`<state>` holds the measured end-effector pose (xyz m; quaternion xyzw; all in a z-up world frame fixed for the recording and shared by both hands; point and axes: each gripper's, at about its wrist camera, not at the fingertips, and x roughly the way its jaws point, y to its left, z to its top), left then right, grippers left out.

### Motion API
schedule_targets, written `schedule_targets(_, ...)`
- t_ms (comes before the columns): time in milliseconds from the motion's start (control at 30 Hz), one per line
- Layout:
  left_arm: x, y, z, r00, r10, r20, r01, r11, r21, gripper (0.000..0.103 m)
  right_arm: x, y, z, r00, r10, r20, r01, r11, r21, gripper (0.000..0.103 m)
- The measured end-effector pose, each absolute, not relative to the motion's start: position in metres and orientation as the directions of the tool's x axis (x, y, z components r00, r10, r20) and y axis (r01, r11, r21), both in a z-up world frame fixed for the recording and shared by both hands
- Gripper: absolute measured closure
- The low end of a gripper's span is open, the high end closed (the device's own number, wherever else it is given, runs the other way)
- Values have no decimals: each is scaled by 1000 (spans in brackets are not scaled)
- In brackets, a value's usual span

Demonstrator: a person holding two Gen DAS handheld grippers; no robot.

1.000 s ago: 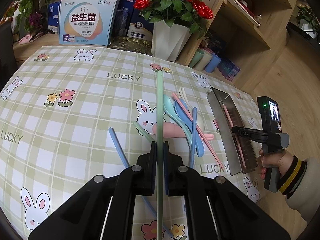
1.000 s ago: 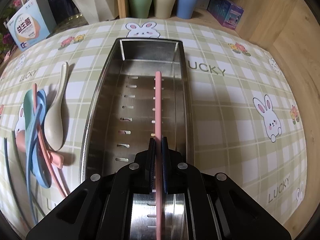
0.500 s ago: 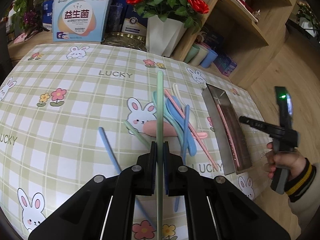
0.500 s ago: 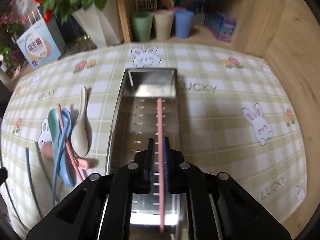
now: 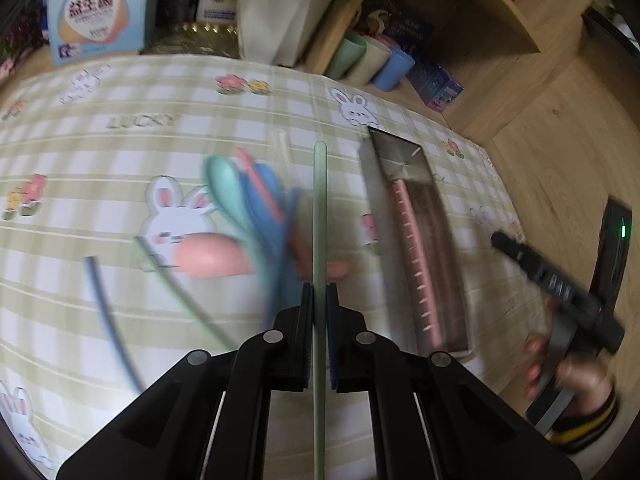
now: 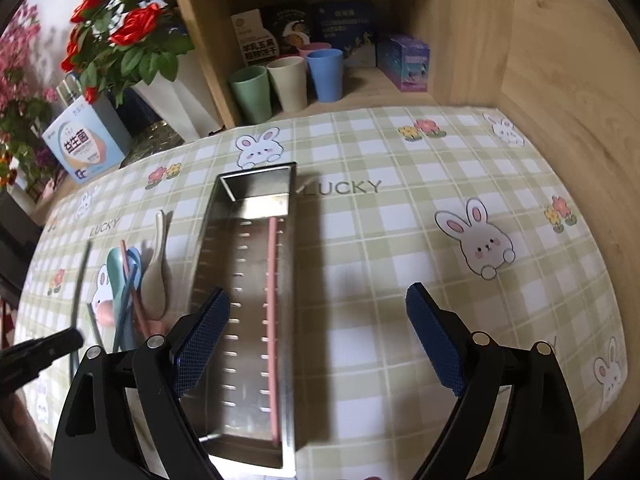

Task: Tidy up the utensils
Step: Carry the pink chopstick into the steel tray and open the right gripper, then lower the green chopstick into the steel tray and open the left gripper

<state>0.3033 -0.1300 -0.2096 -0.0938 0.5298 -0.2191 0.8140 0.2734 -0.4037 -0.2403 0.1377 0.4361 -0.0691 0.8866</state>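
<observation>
- Currently the left gripper (image 5: 320,300), bottom centre of the left wrist view, has its jaws pinched tight on a long pale-green chopstick (image 5: 320,216) that runs straight up the middle of the frame; the view is motion-blurred.
- Right gripper (image 6: 318,336): its jaws have just been opening and now stand wide apart with nothing between the blue pads (image 6: 202,340). It hangs above the near end of the long stainless-steel perforated tray (image 6: 288,280).
- One pink chopstick (image 6: 272,320) lies lengthwise on the tray floor, clear of the pads, so that piece looks delivered.
- Loose pile left of the tray in the right wrist view, on the green-checked rabbit-print tablecloth (image 6: 400,240): a cream plastic spoon (image 6: 156,276), a teal spoon (image 6: 114,268), a blue spoon (image 6: 134,264), a second pink chopstick (image 6: 130,280) and a dark blue-grey chopstick (image 6: 80,276) further left. A pink spoon bowl (image 5: 208,256) shows in the left wrist view.
- Step in hand, as I judge it: handover of turns; right has dropped its piece, left is bringing the green chopstick towards the tray, which sits right of centre in its view.
- Next move calls for lining the green stick parallel with the tray's long axis, lowering it inside the walls beside the pink one, then releasing. The right gripper should clear out of the way and head for the pile.
</observation>
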Motion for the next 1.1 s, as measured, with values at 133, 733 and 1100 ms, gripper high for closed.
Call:
schedule_targets(133,319,-169,-207,321,-484,-814,270,871,-411,97,271,-422,-248,602,8,-799,266,941,209,16)
schedule_targets(733,368,-283,-255,168,-431,-886,197,896,-399,97,242,-476,-267,602,0,-798,369,887,278,16)
schedule_targets(1100,363,-274,-236,200,-468,-861,269,871,-411,72,225,-483,-268,610,7,-793,396,864,312,16)
